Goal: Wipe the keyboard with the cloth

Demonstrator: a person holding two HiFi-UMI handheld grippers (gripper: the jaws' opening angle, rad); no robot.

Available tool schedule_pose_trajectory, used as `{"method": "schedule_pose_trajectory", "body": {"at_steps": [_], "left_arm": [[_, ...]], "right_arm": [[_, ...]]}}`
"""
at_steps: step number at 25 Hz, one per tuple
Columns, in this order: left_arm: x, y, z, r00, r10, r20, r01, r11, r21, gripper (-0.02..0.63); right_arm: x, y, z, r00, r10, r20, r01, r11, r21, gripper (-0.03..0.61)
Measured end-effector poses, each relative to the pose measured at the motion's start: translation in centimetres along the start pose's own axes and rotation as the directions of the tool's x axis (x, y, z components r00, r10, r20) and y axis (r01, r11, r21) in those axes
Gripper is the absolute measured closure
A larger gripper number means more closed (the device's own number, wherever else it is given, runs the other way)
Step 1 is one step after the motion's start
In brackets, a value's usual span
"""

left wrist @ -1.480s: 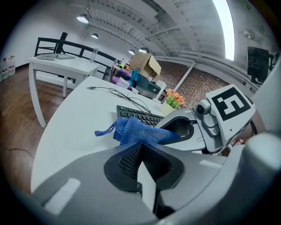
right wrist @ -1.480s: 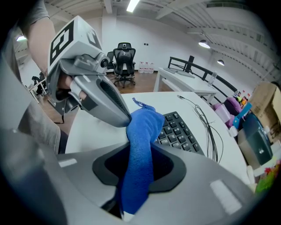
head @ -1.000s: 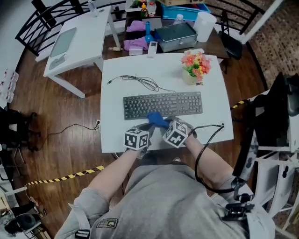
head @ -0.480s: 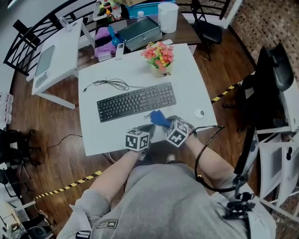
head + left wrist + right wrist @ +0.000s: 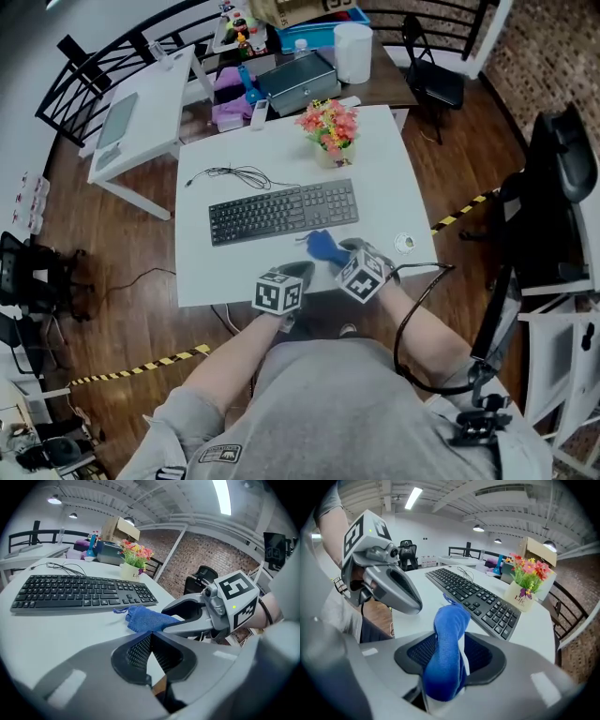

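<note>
Right tool point(image 5: 450, 654) has just spread its jaws wide, the blue cloth point(image 5: 449, 630) loose between them and its far end on the counter point(image 5: 272, 141) just near of the keyboard point(image 5: 283, 212), likely ending the wipe, while the left tool point(image 5: 149, 637) sits closed and empty.

Grey tee point(image 5: 347, 408), grey L tool point(image 5: 302, 269) & R tool point(image 5: 339, 251) w/ b/w marker cubes point(image 5: 278, 293), blk cable point(image 5: 397, 328).

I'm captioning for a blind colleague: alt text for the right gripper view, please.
A blue cloth stands up between the right gripper's jaws, which have just been opening, with a gap beside it. Beyond lie a black keyboard on a white table, a pot of flowers at right and the left gripper at left.
</note>
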State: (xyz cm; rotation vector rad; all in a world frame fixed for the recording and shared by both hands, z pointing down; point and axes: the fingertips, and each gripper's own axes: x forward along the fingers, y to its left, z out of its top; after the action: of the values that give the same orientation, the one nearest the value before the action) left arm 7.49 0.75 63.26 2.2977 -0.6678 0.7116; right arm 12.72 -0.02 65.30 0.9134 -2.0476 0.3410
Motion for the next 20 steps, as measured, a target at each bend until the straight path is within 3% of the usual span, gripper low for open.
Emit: {"method": "schedule_pose_trajectory", "body": {"at_steps": [4, 8, 12, 20], "left_arm": [[-1.1, -1.3, -1.3, 1.000, 0.015, 0.026, -0.014, 1.000, -0.028, 0.624], [-1.1, -3.1, -4.2, 1.000, -0.011, 0.029, 0.013, 0.999, -0.045, 0.624], [-1.7, -4.3, -9.6, 0.999, -0.046, -0.027, 0.043, 0.996, -0.083, 0.624], [-4.4, -3.8, -15.9, 0.989, -0.083, -0.122, 0.079, 0.996, -0.042, 0.624]], "right_arm": [[-3.0, 0.6, 0.0, 0.996, -0.028, 0.081, 0.027, 1.000, 0.014, 0.377], [-5.8, 1.6, -2.8, 0.990, -0.073, 0.119, 0.063, 0.994, 0.089, 0.400], [-6.7, 5.4, -8.3, 0.997, -0.060, 0.056, 0.049, 0.982, 0.183, 0.428], [-3.8, 12.6, -14.2, 0.996, 0.048, -0.077, -0.015, 0.924, 0.383, 0.504]]}}
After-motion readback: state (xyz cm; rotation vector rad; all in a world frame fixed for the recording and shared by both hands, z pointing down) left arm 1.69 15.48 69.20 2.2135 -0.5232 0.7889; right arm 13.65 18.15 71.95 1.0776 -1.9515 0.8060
